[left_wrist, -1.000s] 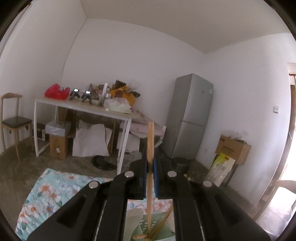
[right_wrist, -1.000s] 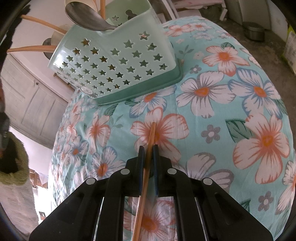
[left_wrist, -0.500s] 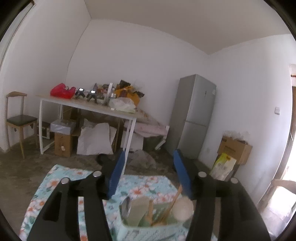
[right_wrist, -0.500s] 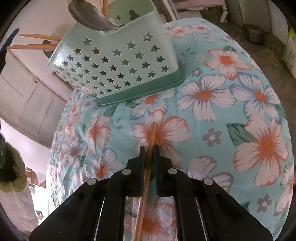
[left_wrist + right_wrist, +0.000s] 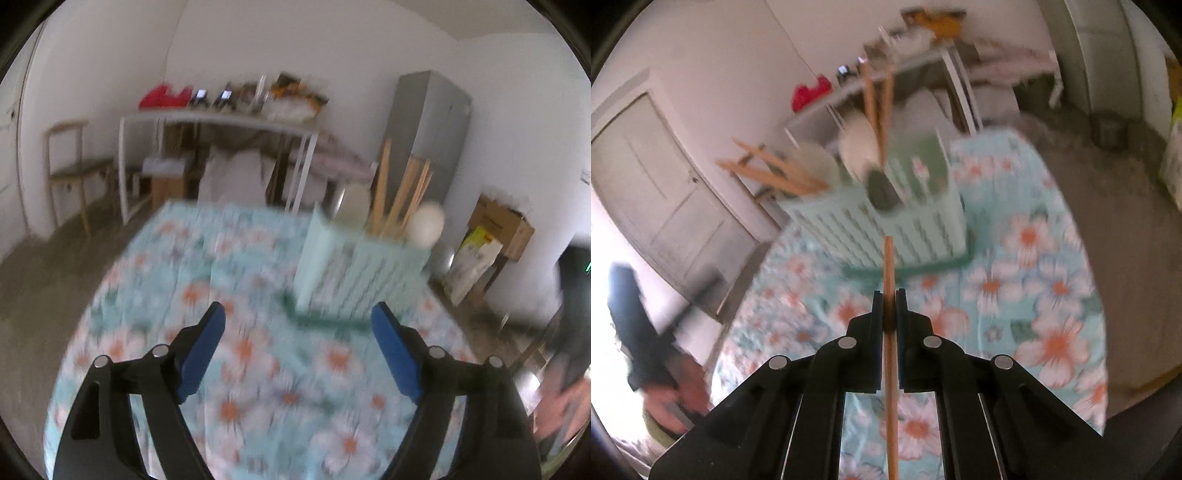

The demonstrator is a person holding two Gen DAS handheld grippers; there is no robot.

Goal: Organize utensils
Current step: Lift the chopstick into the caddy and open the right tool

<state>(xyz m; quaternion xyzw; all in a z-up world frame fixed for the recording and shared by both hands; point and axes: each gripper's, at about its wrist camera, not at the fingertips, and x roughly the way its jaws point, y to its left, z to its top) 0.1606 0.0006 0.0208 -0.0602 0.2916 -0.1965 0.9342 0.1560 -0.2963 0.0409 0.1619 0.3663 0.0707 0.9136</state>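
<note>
The left hand-held gripper (image 5: pixel 298 319) tilts downward over the surface, its two blue-padded fingers (image 5: pixel 201 349) spread far apart — the jaws have just been opening, and nothing sits between them. The right hand-held gripper (image 5: pixel 885 301) also angles down, toward the surface's far edge, jaws pinched tight on a thin wooden chopstick (image 5: pixel 888 332) that runs straight through the pads and out past the tips. In the right wrist view a person's hand (image 5: pixel 674 398) with a dark sleeve shows, blurred, at the lower left.
</note>
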